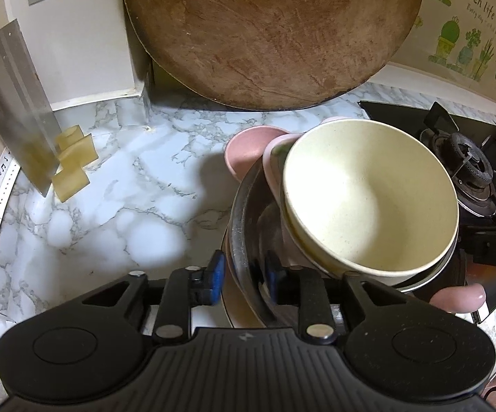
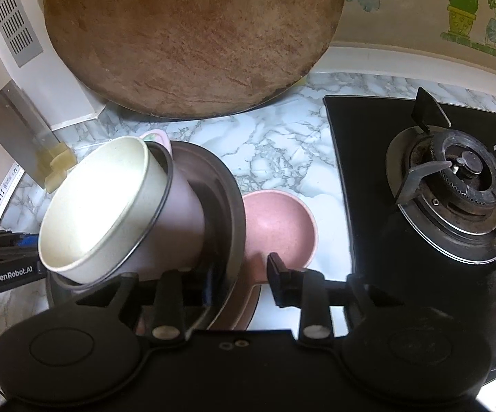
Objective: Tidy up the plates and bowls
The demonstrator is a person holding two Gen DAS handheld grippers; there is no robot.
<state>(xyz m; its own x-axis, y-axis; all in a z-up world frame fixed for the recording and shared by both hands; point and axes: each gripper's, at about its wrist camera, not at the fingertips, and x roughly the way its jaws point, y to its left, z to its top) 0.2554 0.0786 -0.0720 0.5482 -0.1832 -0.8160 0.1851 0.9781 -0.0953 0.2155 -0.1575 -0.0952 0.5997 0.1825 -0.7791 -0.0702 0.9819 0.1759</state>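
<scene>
Both hand-held grippers (image 1: pixel 244 283) (image 2: pixel 244 279) straddle the steel bowl's (image 1: pixel 248 240) rim, unclamped, over marble-patterned counter (image 1: pixel 110 206).

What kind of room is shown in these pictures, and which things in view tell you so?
Most likely a home kitchen. A gas burner sits in a black hob beside a marble-patterned counter, a large round wooden cutting board leans against the wall, and a cleaver stands at the left.

Dim warm light, soft shadows on marble counter (image 1: pixel 110 213), steel bowl (image 1: pixel 248 199) glare, heavy fisheye, slight blur.
</scene>
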